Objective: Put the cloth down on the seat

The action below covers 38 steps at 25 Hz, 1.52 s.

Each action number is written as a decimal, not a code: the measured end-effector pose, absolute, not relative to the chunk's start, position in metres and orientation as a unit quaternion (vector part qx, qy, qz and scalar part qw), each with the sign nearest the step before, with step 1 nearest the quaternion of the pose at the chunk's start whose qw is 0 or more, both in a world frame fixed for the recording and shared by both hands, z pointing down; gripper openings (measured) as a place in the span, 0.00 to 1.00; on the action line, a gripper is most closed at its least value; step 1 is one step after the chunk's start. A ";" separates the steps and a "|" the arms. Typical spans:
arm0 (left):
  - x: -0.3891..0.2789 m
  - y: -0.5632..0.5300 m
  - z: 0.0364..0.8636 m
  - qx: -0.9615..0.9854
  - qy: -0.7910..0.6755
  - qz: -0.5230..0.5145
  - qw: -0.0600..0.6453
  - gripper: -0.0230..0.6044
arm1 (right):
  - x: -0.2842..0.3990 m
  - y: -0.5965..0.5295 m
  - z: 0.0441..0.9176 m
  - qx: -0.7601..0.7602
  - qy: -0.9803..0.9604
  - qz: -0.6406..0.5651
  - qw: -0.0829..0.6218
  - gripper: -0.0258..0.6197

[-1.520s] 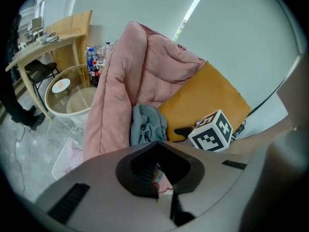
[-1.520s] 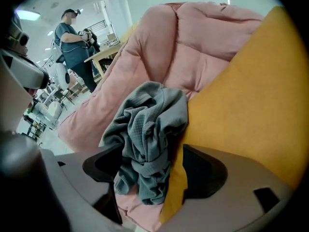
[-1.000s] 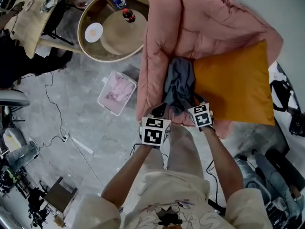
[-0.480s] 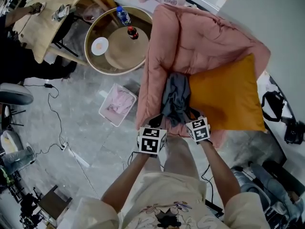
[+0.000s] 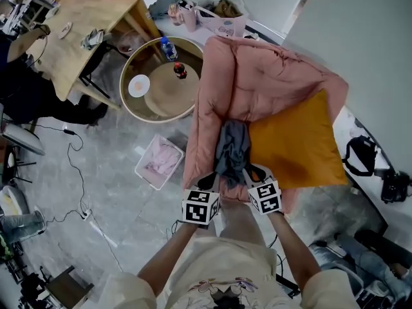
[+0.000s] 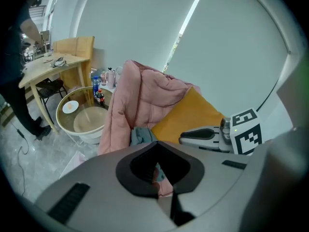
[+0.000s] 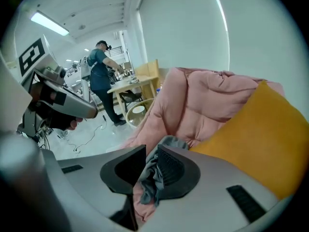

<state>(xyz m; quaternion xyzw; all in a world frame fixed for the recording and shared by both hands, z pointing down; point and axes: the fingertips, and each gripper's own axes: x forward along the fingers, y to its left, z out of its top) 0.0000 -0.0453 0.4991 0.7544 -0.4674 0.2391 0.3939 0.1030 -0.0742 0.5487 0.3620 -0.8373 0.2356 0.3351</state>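
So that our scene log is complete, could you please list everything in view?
armchair: one, pink, centre.
cushion: one, orange, on the seat.
cloth: one, grey-blue, seat, left of the cushion.
round table: one, glass-topped, left of the armchair.
bottles: two, clear and dark, round table.
plate: one, white, round table.
basket: one, white, floor, beside the armchair.
wooden table: one, pale, top left.
left tongs: one, grey, shut on the cloth.
right tongs: one, grey, jaws have just been closing on the cloth.
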 end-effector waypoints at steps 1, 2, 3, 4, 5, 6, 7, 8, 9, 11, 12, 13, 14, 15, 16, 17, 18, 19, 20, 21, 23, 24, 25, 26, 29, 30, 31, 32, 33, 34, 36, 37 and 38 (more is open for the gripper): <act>0.001 -0.044 0.494 0.756 -0.467 0.237 0.392 0.04 | 0.102 -0.074 0.540 0.364 -0.840 0.232 0.329 0.18; 0.002 -0.043 0.490 0.759 -0.467 0.236 0.389 0.04 | 0.102 -0.075 0.532 0.366 -0.843 0.229 0.323 0.17; 0.002 -0.043 0.485 0.761 -0.466 0.235 0.385 0.04 | 0.101 -0.076 0.523 0.368 -0.845 0.225 0.316 0.16; 0.003 -0.043 0.480 0.764 -0.464 0.234 0.382 0.04 | 0.101 -0.077 0.513 0.371 -0.847 0.220 0.310 0.16; 0.005 -0.042 0.475 0.767 -0.463 0.233 0.379 0.04 | 0.101 -0.077 0.503 0.375 -0.849 0.217 0.303 0.15; 0.006 -0.042 0.469 0.769 -0.461 0.232 0.376 0.04 | 0.102 -0.078 0.492 0.378 -0.851 0.214 0.295 0.15; 0.007 -0.042 0.463 0.772 -0.461 0.229 0.373 0.04 | 0.102 -0.078 0.481 0.382 -0.853 0.211 0.285 0.14; 0.007 -0.041 0.456 0.774 -0.461 0.226 0.370 0.04 | 0.101 -0.077 0.470 0.385 -0.856 0.209 0.275 0.14; 0.007 -0.041 0.449 0.777 -0.461 0.223 0.366 0.04 | 0.101 -0.075 0.458 0.387 -0.858 0.207 0.266 0.14; 0.007 -0.040 0.432 0.784 -0.463 0.216 0.352 0.04 | 0.100 -0.071 0.435 0.392 -0.863 0.201 0.247 0.14; 0.007 -0.041 0.423 0.789 -0.463 0.213 0.343 0.04 | 0.100 -0.070 0.423 0.395 -0.865 0.197 0.238 0.14; 0.007 -0.042 0.414 0.794 -0.463 0.210 0.334 0.04 | 0.099 -0.070 0.412 0.398 -0.868 0.192 0.228 0.14; 0.007 -0.043 0.406 0.798 -0.463 0.206 0.326 0.04 | 0.099 -0.070 0.400 0.400 -0.870 0.188 0.219 0.13; 0.007 -0.045 0.398 0.801 -0.464 0.201 0.320 0.04 | 0.098 -0.069 0.389 0.402 -0.872 0.183 0.210 0.13; 0.007 -0.046 0.390 0.804 -0.465 0.195 0.316 0.04 | 0.097 -0.069 0.379 0.404 -0.875 0.177 0.202 0.13; 0.007 -0.048 0.381 0.806 -0.467 0.188 0.311 0.04 | 0.096 -0.069 0.368 0.404 -0.878 0.170 0.194 0.13; 0.007 -0.049 0.371 0.809 -0.468 0.181 0.304 0.04 | 0.094 -0.068 0.357 0.404 -0.881 0.161 0.188 0.13; 0.008 -0.051 0.359 0.813 -0.470 0.174 0.296 0.04 | 0.092 -0.067 0.346 0.403 -0.884 0.153 0.182 0.13; 0.009 -0.052 0.347 0.818 -0.471 0.167 0.286 0.04 | 0.090 -0.066 0.335 0.401 -0.887 0.144 0.176 0.13; 0.010 -0.053 0.335 0.822 -0.472 0.160 0.275 0.04 | 0.088 -0.064 0.325 0.399 -0.891 0.137 0.169 0.13; 0.014 -0.052 0.310 0.832 -0.473 0.146 0.251 0.04 | 0.085 -0.060 0.303 0.396 -0.896 0.123 0.156 0.13; 0.016 -0.051 0.298 0.836 -0.473 0.139 0.240 0.04 | 0.083 -0.057 0.293 0.396 -0.899 0.117 0.148 0.13; 0.018 -0.050 0.288 0.841 -0.472 0.133 0.229 0.04 | 0.082 -0.055 0.282 0.397 -0.900 0.111 0.138 0.13; 0.020 -0.048 0.278 0.845 -0.471 0.127 0.220 0.04 | 0.082 -0.053 0.272 0.399 -0.902 0.106 0.128 0.13; 0.025 -0.045 0.257 0.852 -0.471 0.111 0.201 0.04 | 0.083 -0.049 0.242 0.407 -0.903 0.089 0.100 0.13; 0.026 -0.043 0.252 0.853 -0.472 0.107 0.196 0.04 | 0.084 -0.048 0.235 0.410 -0.903 0.083 0.094 0.13; 0.026 -0.041 0.247 0.854 -0.473 0.103 0.191 0.04 | 0.085 -0.047 0.227 0.413 -0.903 0.077 0.089 0.13; 0.027 -0.038 0.242 0.855 -0.474 0.098 0.187 0.04 | 0.086 -0.045 0.221 0.417 -0.902 0.072 0.084 0.13; 0.027 -0.036 0.237 0.856 -0.475 0.094 0.182 0.04 | 0.088 -0.044 0.216 0.420 -0.902 0.068 0.081 0.13; 0.028 -0.033 0.232 0.858 -0.475 0.090 0.177 0.04 | 0.090 -0.042 0.212 0.422 -0.901 0.066 0.078 0.13; 0.031 -0.028 0.224 0.861 -0.473 0.081 0.166 0.04 | 0.095 -0.039 0.206 0.426 -0.900 0.063 0.071 0.13; 0.032 -0.026 0.220 0.863 -0.473 0.079 0.159 0.04 | 0.098 -0.038 0.203 0.429 -0.899 0.063 0.068 0.13; 0.034 -0.024 0.217 0.865 -0.472 0.076 0.151 0.04 | 0.101 -0.037 0.201 0.432 -0.897 0.064 0.064 0.13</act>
